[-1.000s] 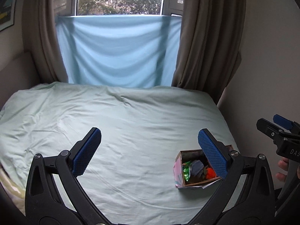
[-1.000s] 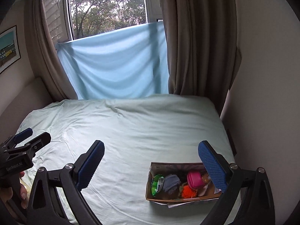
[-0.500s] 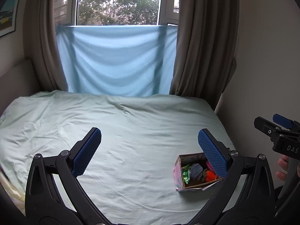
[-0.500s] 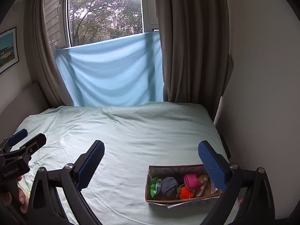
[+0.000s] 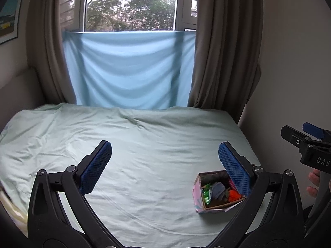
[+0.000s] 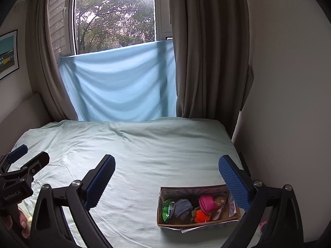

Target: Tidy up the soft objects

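Box: we see the small open cardboard box [image 6: 198,224] of soft items on the pale green bed sheet [image 6: 144,155], lower right of both frames, beneath each gripper's right finger.
Contents: green packet [image 6: 168,208], grey cloth bundle [image 6: 183,207], pink pouch [image 6: 207,203], orange fluffy ball [image 6: 201,216].
Left gripper [image 5: 165,165]: spread wide, empty, above the bed.
Right gripper [image 6: 166,175]: likewise spread, holding nothing.
Hands: we glimpse fingers on each handle at the frame edges.

I pull both grippers back and tilt them up: the box [image 6: 198,208] of soft things sits lower and smaller in my right view than a second ago, more of the window [image 5: 132,6] and trees shows above the blue cloth [image 5: 128,70], and more bed [image 5: 144,144] lies beyond the box.
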Demonstrator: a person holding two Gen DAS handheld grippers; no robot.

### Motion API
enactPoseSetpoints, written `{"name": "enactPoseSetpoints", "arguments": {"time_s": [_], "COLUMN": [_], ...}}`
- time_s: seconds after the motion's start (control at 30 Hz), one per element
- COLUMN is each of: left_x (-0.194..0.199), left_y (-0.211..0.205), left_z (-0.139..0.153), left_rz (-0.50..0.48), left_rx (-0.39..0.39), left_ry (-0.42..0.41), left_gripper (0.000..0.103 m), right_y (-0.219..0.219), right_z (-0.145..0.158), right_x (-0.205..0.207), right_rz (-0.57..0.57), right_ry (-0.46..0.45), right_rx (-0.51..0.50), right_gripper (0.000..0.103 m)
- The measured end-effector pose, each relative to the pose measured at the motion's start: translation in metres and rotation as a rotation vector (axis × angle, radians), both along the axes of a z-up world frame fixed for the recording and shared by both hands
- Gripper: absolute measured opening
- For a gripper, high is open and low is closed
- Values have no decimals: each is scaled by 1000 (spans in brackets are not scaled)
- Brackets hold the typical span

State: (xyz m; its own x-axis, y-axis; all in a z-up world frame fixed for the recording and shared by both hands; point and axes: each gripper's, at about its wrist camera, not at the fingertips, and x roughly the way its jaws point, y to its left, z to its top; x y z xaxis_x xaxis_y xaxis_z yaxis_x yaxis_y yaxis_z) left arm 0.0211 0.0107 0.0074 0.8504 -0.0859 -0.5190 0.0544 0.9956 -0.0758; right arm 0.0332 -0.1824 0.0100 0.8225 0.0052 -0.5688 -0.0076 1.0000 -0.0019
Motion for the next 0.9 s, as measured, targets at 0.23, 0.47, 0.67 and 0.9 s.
{"name": "enactPoseSetpoints", "arguments": {"time_s": [0.23, 0.47, 0.67, 0.9], "left_x": [2, 3, 7, 11], "left_y": [-1, 1, 1, 2], "left_z": [-2, -1, -1, -4], "left_rz": [-2, -1, -2, 10], "left_rx": [-3, 0, 1, 25], "left_ry": [-1, -4, 1, -9], "left_gripper": [103, 103, 103, 103], "right_y": [2, 1, 0, 1], "right_z": [2, 2, 2, 1], "right_x": [1, 4, 6, 11], "right_rz": [-5, -8, -14, -14], "right_ry": [-8, -8, -5, -4], "right_rx": [-5, -5, -3, -6], "right_gripper": [100, 100, 100, 100]}}
